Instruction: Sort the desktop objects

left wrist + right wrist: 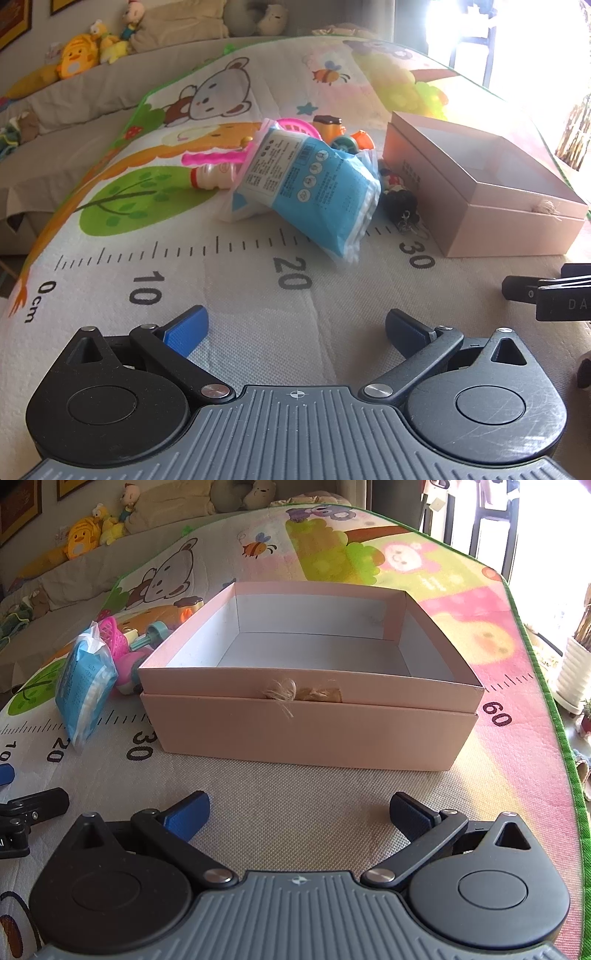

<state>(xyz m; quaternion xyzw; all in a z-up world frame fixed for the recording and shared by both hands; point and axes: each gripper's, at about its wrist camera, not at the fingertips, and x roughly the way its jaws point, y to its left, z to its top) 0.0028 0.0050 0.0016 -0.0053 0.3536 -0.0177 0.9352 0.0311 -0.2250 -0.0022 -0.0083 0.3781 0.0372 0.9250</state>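
Both hand-held grippers, left (295,328) and right (299,810), wide and empty; pack (314,181) leaning on the toy pile (332,136) beside the box (310,716): liable to slip from a loose-wrapper pinch or topple toys.

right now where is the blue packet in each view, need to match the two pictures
Left wrist view: the blue packet lies centre frame, tilted on the toy pile, left of the pink box.
Right wrist view: the blue packet is at the left edge, left of the pink box.
Shared landmark: the printed "30" mark on the ruler, between packet and box.
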